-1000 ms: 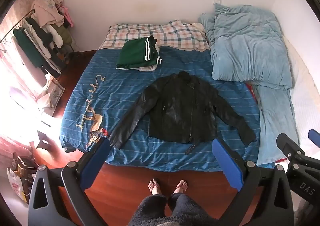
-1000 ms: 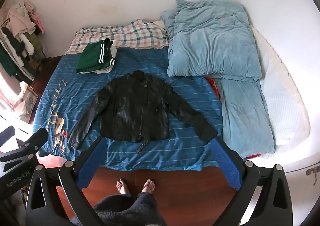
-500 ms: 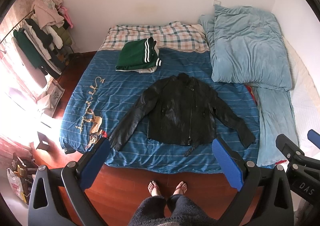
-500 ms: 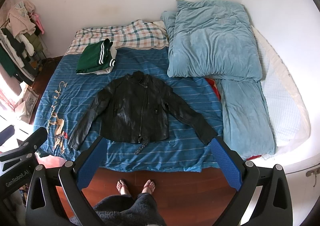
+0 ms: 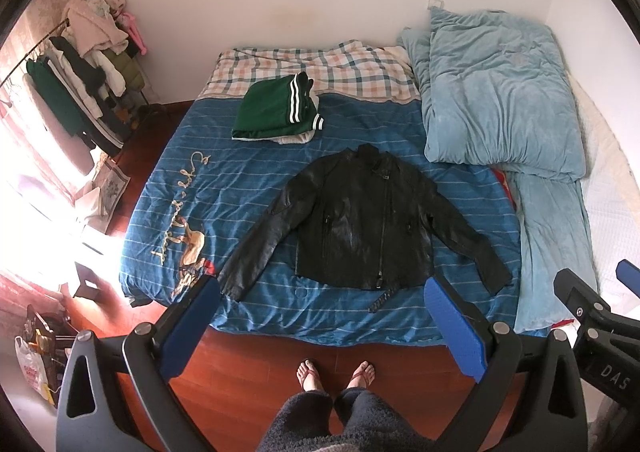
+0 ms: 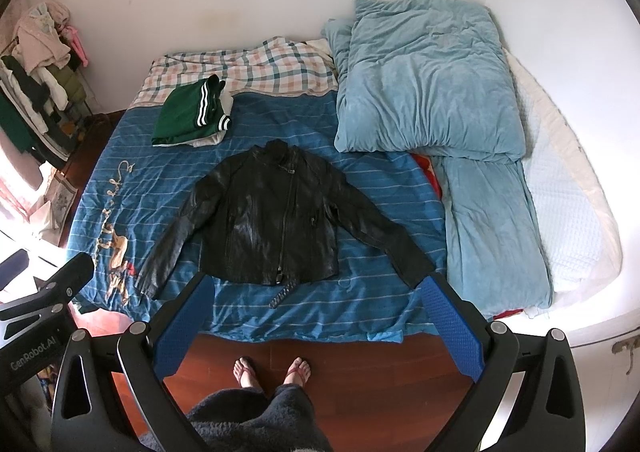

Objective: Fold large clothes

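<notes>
Jacket: the black leather jacket [image 5: 362, 224] lies flat and face up on the blue striped bedspread [image 5: 256, 188], collar toward the wall, both sleeves spread outward and down, near the foot edge of the bed.
Left tool: the left tool [image 5: 320, 316] hangs above the floor at the foot of the bed, its blue pads spread wide and holding nothing.
Right tool: the right tool [image 6: 316, 308] is likewise spread wide and empty, well apart from the jacket.
Stage: folding appears not yet begun; the next move is likely a reach for a sleeve or shoulder.
Risk, stiffness: leather looks thick and springy, so a folded sleeve could spring back open unless pressed flat.
Risk, slip: the glossy surface may slide out of a shallow pinch at the cuff.
Risk, strap: the loose belt strap [image 5: 382, 298] trailing from the hem could snag or dangle outside the fold.
Risk, bedding: pinching too deep may catch the bedspread along with the sleeve and drag it.
Risk, neighbours: the folded green garment [image 5: 276, 112] sits just beyond the collar; pushing the jacket upward could disturb that stack.
</notes>
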Demonstrator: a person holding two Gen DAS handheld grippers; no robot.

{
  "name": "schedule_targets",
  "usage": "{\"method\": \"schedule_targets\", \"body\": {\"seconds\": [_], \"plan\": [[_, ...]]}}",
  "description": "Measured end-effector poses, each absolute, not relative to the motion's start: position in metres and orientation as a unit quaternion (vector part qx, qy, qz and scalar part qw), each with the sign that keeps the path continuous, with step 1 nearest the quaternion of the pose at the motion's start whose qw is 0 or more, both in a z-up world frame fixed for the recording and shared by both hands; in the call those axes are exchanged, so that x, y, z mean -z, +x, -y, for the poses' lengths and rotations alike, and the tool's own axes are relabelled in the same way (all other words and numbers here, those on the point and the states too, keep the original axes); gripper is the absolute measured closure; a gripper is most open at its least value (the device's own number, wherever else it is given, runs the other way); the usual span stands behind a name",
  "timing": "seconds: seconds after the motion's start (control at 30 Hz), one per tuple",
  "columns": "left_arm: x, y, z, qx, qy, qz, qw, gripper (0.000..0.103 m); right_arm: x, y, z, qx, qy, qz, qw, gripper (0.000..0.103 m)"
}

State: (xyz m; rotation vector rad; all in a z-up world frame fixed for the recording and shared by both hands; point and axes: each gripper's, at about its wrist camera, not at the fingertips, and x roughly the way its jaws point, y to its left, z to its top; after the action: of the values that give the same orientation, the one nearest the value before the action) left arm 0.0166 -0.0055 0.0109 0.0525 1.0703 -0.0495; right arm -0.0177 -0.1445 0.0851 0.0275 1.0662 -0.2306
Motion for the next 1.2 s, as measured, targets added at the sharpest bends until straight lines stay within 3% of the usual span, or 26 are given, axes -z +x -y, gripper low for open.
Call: {"method": "schedule_targets", "body": {"seconds": [1.2], "plan": [[-0.0114,0.0250,0.0074,0.023,0.026,-0.507,0.861,0.000,-0.0802,-0.0125,0.1397,0.108,0.015,-0.507,0.855,0.000]]}}
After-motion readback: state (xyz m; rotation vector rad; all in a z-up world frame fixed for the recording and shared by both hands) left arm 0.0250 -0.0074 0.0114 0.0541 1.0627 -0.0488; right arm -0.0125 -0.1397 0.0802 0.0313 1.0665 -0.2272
